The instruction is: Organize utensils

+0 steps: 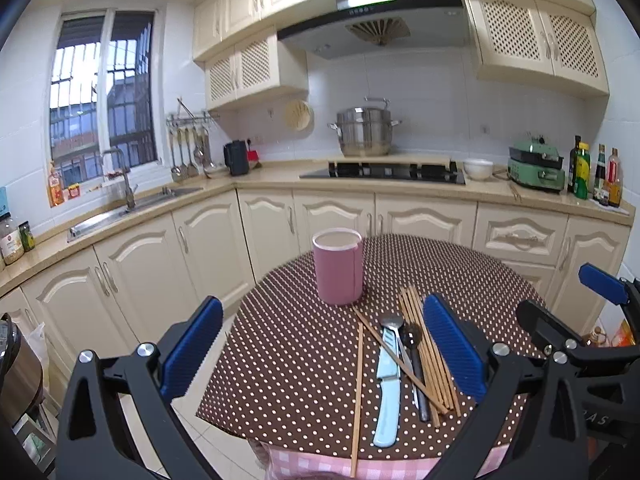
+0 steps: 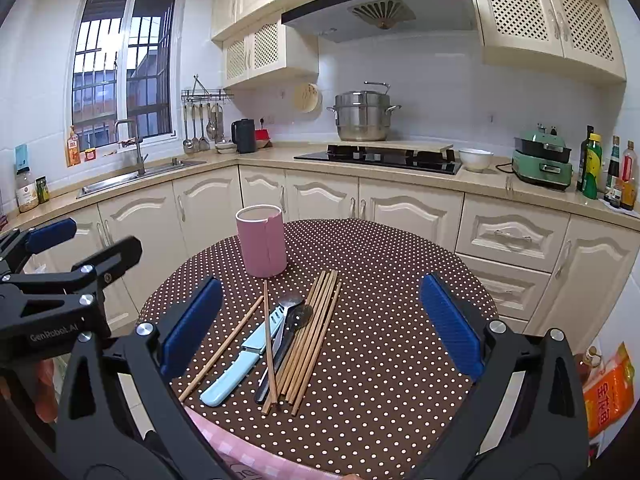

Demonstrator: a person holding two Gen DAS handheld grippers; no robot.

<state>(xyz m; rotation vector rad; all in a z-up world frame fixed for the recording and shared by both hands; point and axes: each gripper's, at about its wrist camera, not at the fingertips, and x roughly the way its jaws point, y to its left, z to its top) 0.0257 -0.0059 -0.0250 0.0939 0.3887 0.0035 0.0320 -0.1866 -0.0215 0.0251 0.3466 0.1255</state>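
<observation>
Both claws hover spread wide and empty: left gripper, right gripper. Between them lie chopsticks, a sheathed knife and spoons; beyond stands the pink holder.

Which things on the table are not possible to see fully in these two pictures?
- Inside of the pink cup: both views, its wall hides it.
- Spoon handles: both views, chopsticks and knife overlap them.
- Table near edge: left view, cut off by the frame.
- Chopstick count: bundle too tight.
</observation>
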